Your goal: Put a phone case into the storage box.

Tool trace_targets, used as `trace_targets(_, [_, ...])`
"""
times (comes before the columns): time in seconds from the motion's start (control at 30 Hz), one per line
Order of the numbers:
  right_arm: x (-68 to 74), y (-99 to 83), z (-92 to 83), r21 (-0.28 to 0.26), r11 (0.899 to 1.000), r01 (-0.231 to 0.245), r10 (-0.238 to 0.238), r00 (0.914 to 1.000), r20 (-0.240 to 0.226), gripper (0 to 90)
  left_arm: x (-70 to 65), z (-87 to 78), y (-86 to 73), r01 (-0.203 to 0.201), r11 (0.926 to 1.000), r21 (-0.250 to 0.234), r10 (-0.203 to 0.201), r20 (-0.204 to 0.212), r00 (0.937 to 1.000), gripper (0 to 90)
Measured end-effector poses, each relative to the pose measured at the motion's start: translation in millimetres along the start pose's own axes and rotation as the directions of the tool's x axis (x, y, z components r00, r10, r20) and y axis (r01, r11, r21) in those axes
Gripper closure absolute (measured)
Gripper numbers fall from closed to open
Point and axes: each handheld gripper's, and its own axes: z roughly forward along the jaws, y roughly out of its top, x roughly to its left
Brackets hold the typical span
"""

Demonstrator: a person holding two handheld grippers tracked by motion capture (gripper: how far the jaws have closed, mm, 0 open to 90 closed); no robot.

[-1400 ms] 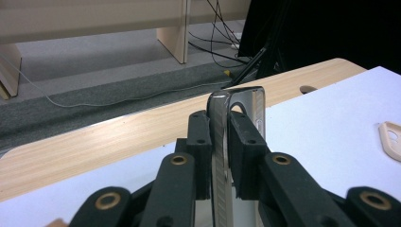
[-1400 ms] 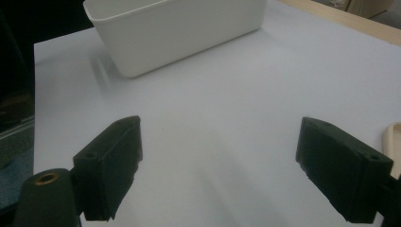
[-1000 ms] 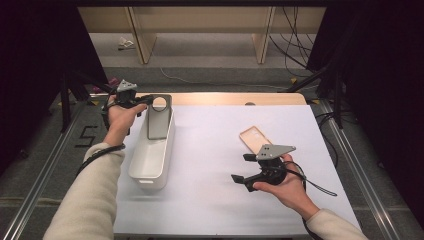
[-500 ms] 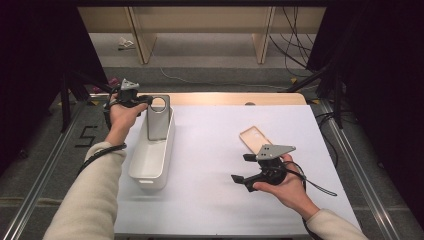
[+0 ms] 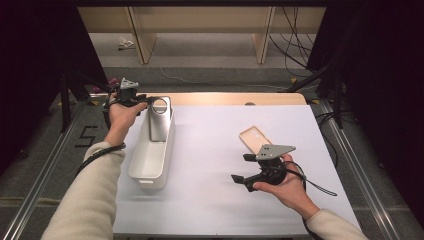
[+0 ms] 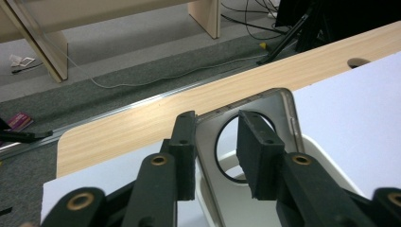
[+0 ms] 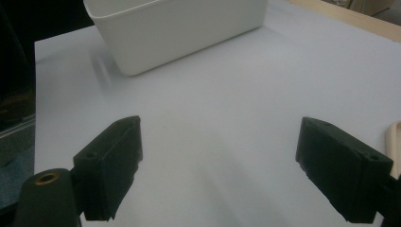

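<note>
White bin (image 5: 150, 150) hiding case's (image 5: 159, 120) lower end

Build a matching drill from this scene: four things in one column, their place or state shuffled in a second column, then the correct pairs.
Things:
1. grey phone case
2. beige phone case
3. white bin
4. right gripper

Places or states:
A. lying flat on the white mat
B. jaws wide apart with nothing between them
C. leaning upright at the bin's far end
D. standing lengthwise at the mat's left side

Pairs: 1-C, 2-A, 3-D, 4-B
</note>
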Motion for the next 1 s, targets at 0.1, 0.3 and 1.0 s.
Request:
trace_targets(0.1, [-0.7, -0.2, 0.2, 0.0, 1.0, -0.003, 0.003, 1.0, 0.004, 16.3, -2.3, -6.2, 1.2, 0.018, 0.9997, -0.019, -0.018, 0.02, 0.9996, 56.5])
trace_targets(0.3, [-3.7, 0.0, -0.9, -0.003, 1.0, -0.009, 0.009, 0.9999, 0.014, 16.2, -9.7, -25.8, 0.8, 0.032, 0.9993, -0.018, -0.03, 0.092, 0.9953, 26.7])
trace_targets(1.0, [-28.4, -5.2, -13.9, -0.01, 0.999, -0.053, 0.054, 0.9965, 0.064, 16.3, -88.7, -103.7, -53.7, -0.027, 0.999, -0.037, 0.034, 0.22, 0.975, 0.0])
